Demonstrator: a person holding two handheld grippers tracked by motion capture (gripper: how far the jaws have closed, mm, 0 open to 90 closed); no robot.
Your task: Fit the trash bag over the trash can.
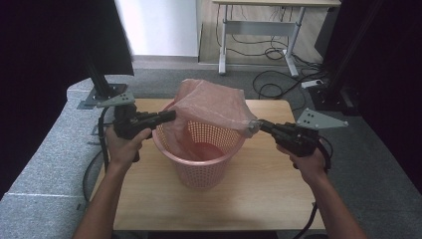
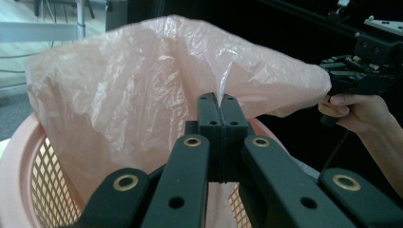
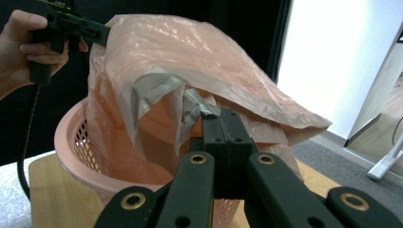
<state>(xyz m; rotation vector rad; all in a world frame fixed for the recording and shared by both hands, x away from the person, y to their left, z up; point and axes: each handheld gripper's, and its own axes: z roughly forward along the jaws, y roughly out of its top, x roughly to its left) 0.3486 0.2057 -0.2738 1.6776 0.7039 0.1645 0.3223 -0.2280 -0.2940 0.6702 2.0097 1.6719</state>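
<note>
Both grippers — left gripper (image 1: 171,115), right gripper (image 1: 260,124) — are pinching the pink bag (image 1: 211,107) at opposite edges, with the basket (image 1: 199,167) sitting below, between them.

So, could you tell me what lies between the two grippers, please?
In the high view, the pink bag stretches between the left gripper and the right gripper, above the basket.

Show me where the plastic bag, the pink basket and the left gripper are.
plastic bag (image 1: 211,102), high view, top of the film.
pink basket (image 1: 201,172), high view, front wall.
left gripper (image 1: 171,115), high view, jaw tips.
</note>
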